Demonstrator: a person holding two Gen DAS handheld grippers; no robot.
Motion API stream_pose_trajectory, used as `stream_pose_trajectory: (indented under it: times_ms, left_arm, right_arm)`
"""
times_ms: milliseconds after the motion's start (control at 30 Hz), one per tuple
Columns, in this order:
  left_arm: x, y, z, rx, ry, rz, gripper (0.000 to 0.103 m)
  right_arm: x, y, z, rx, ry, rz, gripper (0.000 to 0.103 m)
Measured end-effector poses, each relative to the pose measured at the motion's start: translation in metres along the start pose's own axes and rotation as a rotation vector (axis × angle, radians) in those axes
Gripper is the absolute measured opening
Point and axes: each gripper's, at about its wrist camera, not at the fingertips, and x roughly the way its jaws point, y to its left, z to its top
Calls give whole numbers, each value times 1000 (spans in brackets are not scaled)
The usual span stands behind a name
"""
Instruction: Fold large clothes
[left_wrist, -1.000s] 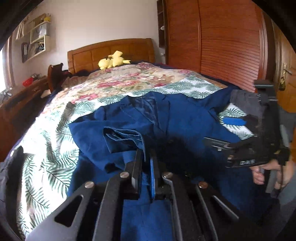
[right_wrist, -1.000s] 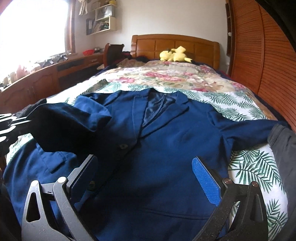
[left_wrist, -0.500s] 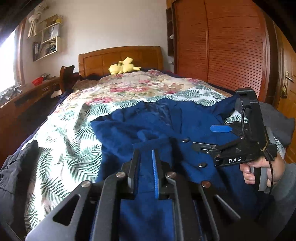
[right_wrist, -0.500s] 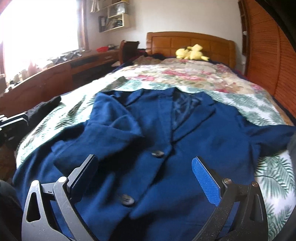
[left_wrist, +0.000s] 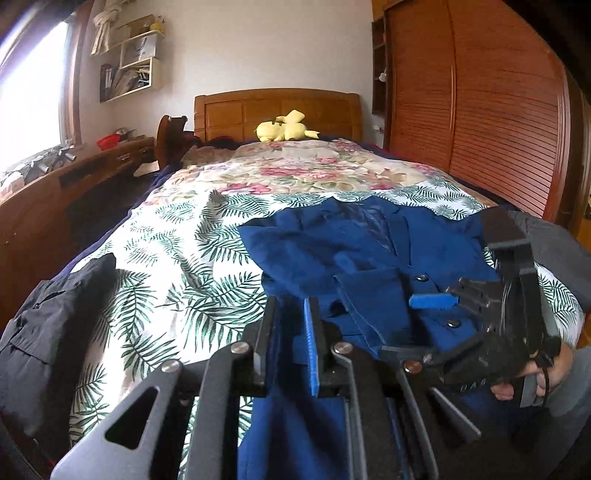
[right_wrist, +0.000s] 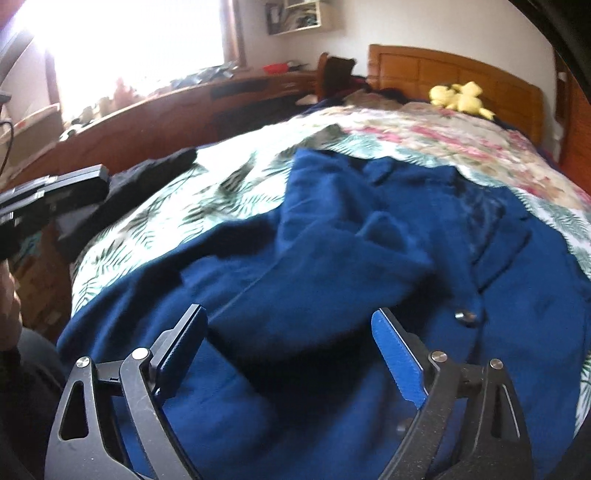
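Observation:
A navy blue blazer (right_wrist: 369, 266) lies face up on the bed, its left sleeve folded across the chest; it also shows in the left wrist view (left_wrist: 354, 251). My left gripper (left_wrist: 290, 325) has its jaws a narrow gap apart over the blazer's near left edge, with blue cloth behind them; I cannot tell whether cloth is pinched. My right gripper (right_wrist: 291, 332) is open wide and empty, hovering over the folded sleeve near the buttons (right_wrist: 465, 315). It shows from the side in the left wrist view (left_wrist: 436, 325).
The bed has a palm-leaf and floral cover (left_wrist: 177, 266). A black garment (left_wrist: 48, 325) lies at its near left edge, a grey one (left_wrist: 554, 236) at the right. A yellow plush toy (left_wrist: 284, 127) sits by the headboard. A wooden desk (left_wrist: 55, 184) runs left; a wardrobe (left_wrist: 498, 110) stands right.
The left gripper drew back to the left, and the sleeve it held aloft now lies folded across the blazer. The right gripper swung left over the sleeve, still open.

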Motion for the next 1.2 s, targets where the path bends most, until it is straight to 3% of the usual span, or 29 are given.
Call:
stream_pose_trajectory:
  times_ms: [167, 267, 300, 333, 400, 800, 1033, 1200]
  left_arm:
    - [4, 0, 1, -1, 5, 1, 11]
    - [4, -3, 1, 6, 6, -3, 11]
    - [5, -4, 0, 9, 7, -5, 11]
    - [5, -6, 1, 11, 7, -6, 11]
    - [4, -7, 1, 12, 5, -13, 11]
    - [9, -23, 2, 30, 9, -52, 11]
    - [11, -34, 5, 43, 8, -66, 11]
    - [11, -42, 7, 54, 7, -77, 11]
  right_arm:
    - [15, 15, -5, -62, 47, -4, 86]
    - [16, 14, -9, -72, 56, -17, 50]
    - [14, 12, -10, -77, 45, -32, 28]
    - [11, 10, -10, -74, 29, -44, 18]
    - [3, 4, -11, -61, 6, -44, 8]
    - [-77, -50, -9, 65, -183, -88, 4]
    - [-117, -57, -13, 84, -238, -80, 4]
    - [-129, -59, -28, 100, -224, -98, 4]
